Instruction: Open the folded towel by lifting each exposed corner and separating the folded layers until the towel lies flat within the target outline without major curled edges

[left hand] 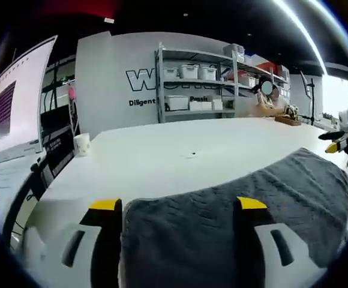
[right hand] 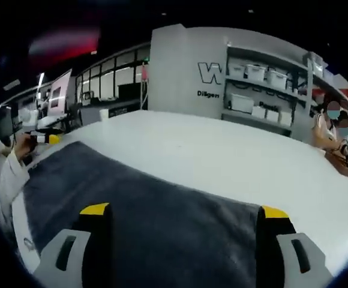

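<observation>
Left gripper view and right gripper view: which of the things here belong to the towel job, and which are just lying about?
For the job:
- grey towel, spread on the white table
- left gripper, open, jaws either side of the towel's edge
- right gripper, open over the towel

Lying about:
- white cup
- shelving with bins
- monitor

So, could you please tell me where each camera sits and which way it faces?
Left gripper view: rides on the left claw, low over the gray towel, facing the shelves; the other claw enters at right.
Right gripper view: rides on the right claw over the towel, facing the shelves; a sleeve at left.
Shared: towel, white table, shelves.
</observation>
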Demonstrator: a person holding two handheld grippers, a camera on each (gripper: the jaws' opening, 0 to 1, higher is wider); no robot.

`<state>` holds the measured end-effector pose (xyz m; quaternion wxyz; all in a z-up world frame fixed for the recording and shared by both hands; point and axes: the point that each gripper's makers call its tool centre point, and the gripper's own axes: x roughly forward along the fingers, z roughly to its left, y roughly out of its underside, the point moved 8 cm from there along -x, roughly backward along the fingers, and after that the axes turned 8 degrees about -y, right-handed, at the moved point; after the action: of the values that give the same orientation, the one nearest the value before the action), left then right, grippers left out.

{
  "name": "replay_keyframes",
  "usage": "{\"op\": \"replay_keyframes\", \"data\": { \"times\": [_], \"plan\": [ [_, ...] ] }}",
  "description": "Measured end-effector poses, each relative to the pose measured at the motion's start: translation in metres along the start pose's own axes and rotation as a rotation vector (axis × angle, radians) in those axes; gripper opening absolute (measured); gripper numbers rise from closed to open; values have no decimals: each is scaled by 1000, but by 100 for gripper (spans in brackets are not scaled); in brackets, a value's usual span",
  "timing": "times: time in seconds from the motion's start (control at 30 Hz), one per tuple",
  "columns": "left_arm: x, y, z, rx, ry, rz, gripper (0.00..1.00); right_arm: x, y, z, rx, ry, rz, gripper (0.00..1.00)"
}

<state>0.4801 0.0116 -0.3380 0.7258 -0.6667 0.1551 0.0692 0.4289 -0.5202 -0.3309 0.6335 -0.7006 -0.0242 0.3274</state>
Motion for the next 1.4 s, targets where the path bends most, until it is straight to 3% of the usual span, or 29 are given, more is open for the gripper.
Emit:
{"op": "replay_keyframes", "data": {
  "times": [0.13,0.3,0.4,0.63,0.83,0.9,0.97,1.13,1.4],
  "plan": [
    [11,0,15,10,-46,-10,65,19,-3,7,4,-23,-74,99],
    [27,0,30,63,-106,-2,56,23,1,12,-16,-55,-41,99],
    [33,5,37,44,-113,-8,52,26,9,11,-27,-52,24,99],
    [39,21,58,47,-184,43,42,34,14,22,-23,-112,27,99],
    [44,26,69,4,-194,41,33,35,16,23,-15,-117,27,98],
    [47,27,72,13,-199,41,28,35,17,22,-8,-117,28,98],
    [53,31,76,47,-212,78,22,36,17,22,-2,-120,29,98],
    [61,38,74,1,-161,102,26,37,19,25,-2,-131,40,98],
    [64,46,69,21,-130,136,21,36,21,23,7,-129,43,97]
  ]
}}
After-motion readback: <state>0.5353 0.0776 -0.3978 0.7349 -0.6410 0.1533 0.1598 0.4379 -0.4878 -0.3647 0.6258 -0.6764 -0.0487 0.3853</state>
